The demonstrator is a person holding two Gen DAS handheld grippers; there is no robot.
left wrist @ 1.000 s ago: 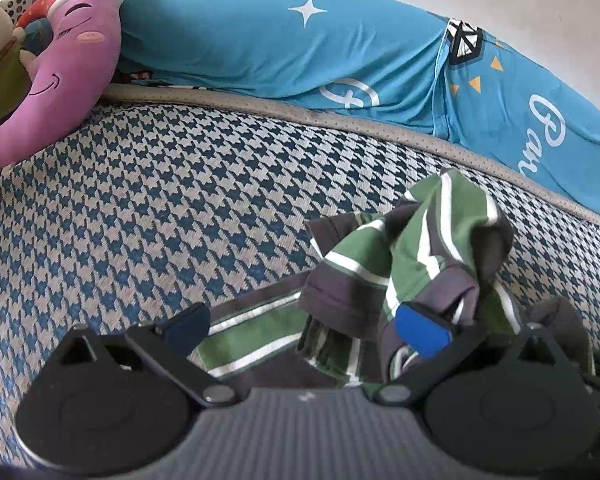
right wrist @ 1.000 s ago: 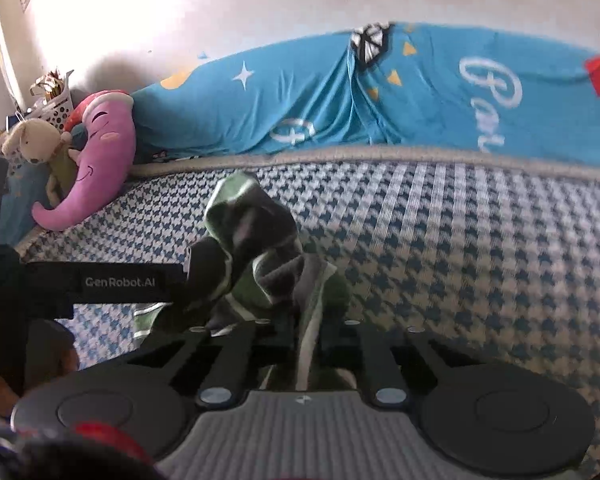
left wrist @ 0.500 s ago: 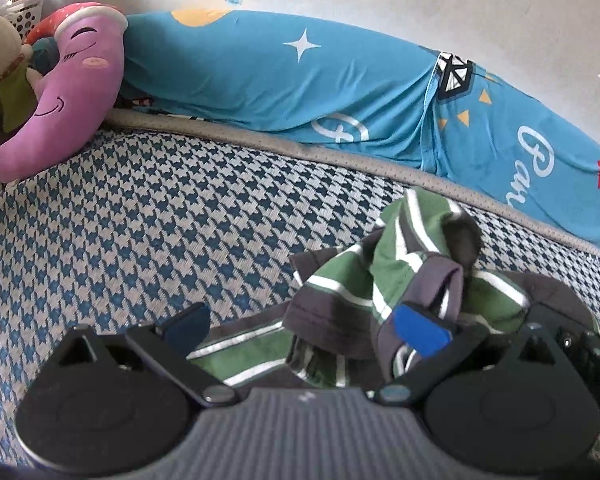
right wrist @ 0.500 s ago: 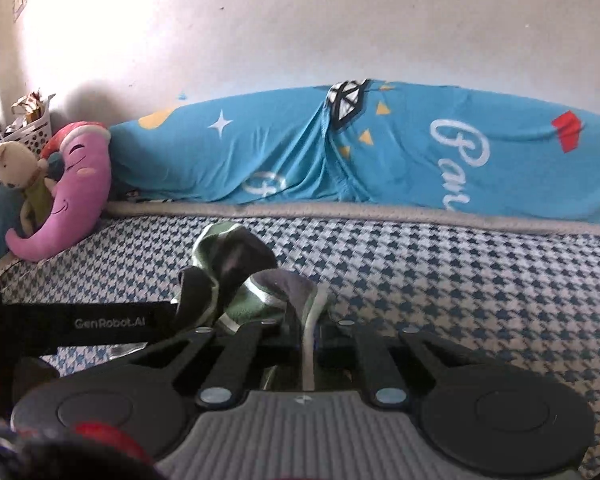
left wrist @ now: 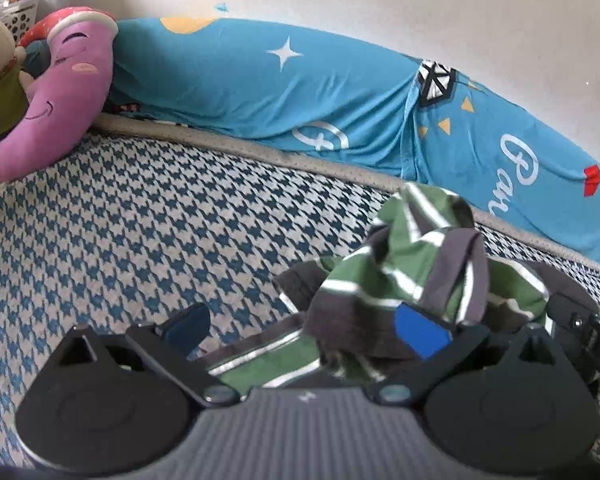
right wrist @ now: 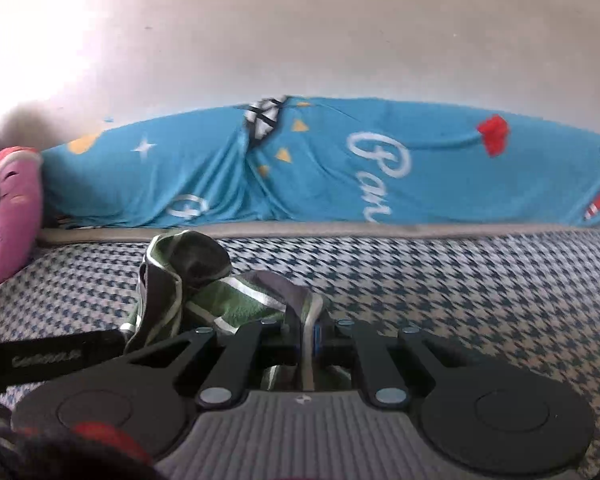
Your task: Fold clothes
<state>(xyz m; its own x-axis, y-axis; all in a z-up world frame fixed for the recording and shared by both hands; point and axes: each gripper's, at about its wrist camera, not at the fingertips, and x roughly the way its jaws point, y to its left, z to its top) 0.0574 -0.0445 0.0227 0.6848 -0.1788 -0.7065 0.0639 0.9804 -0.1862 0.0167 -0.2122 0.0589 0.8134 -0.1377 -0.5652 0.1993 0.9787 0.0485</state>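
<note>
Since a second ago, both cameras are sitting lower and the striped garment [left wrist: 416, 280] is sinking toward the bed [left wrist: 140, 216], its bunched top now nearer the houndstooth cover. It is lying crumpled toward the bed's far edge, one part spread flat on the cover under the left gripper [left wrist: 300, 328], whose jaws are standing wide apart with only cloth below them. Clamped on a fold of the garment, the right gripper [right wrist: 308, 336] is keeping its jaws closed on it, and the cloth is rising in a hump just ahead. Along the far edge a blue quilt [right wrist: 340, 176] is lying against a pale wall [right wrist: 300, 32]. A pink moon pillow [left wrist: 60, 92] is resting at the far left corner, beside a plush toy [left wrist: 0, 64] that is being cut off by the frame. The right view is looking blurred, and dark shapes at its lower left are proving hard to make out.
</note>
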